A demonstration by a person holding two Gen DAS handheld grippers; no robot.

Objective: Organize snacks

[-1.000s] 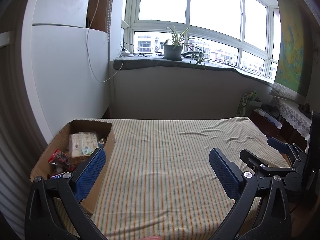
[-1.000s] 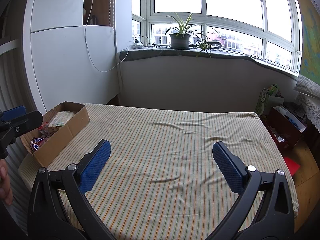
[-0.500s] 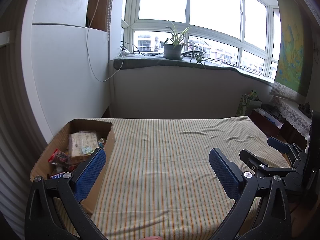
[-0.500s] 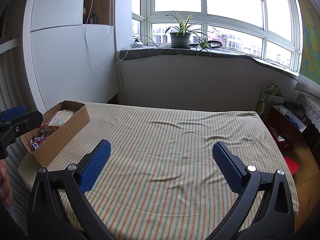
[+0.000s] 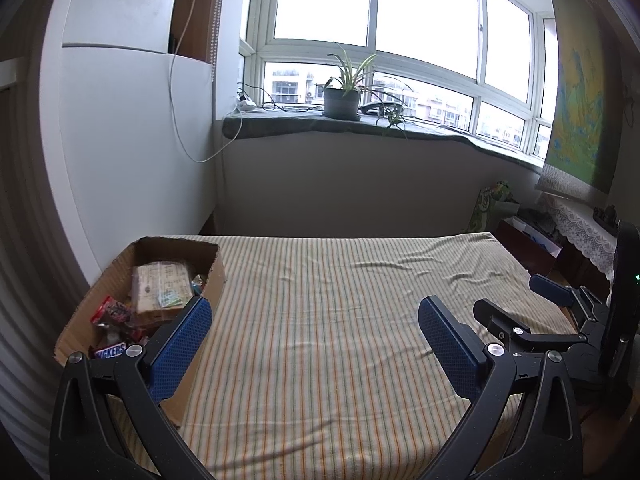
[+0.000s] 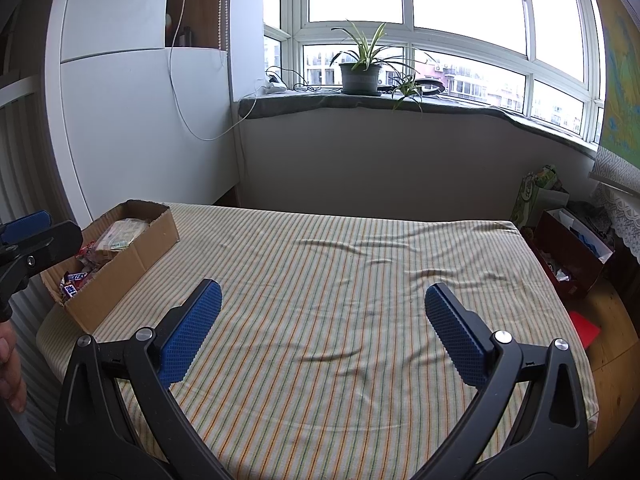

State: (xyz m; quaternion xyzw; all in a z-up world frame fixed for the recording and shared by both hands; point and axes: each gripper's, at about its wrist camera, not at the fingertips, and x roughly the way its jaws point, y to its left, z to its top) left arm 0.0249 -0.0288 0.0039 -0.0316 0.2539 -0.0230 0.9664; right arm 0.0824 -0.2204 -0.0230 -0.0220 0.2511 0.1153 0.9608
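An open cardboard box (image 5: 218, 270) (image 6: 136, 258) sits at the left edge of the striped tablecloth (image 5: 340, 320) (image 6: 340, 300). Inside lie a pale wrapped packet (image 5: 162, 288), a red wrapper (image 5: 114, 312) and Snickers bars (image 5: 110, 351) (image 6: 74, 278). My left gripper (image 5: 314, 328) hovers open just right of the box, nothing between its blue pads. My right gripper (image 6: 322, 314) is open over the cloth's middle, empty. In the left wrist view the right gripper (image 5: 528, 300) shows at the far right; in the right wrist view the left gripper's finger (image 6: 40, 242) shows at the far left.
A white cabinet (image 6: 140, 120) stands behind the box. A windowsill with a potted plant (image 6: 360, 68) runs along the back wall. Right of the table are a red box of clutter (image 6: 568, 256) and a green bag (image 6: 538, 192). A person's hand (image 6: 10, 372) shows at the left edge.
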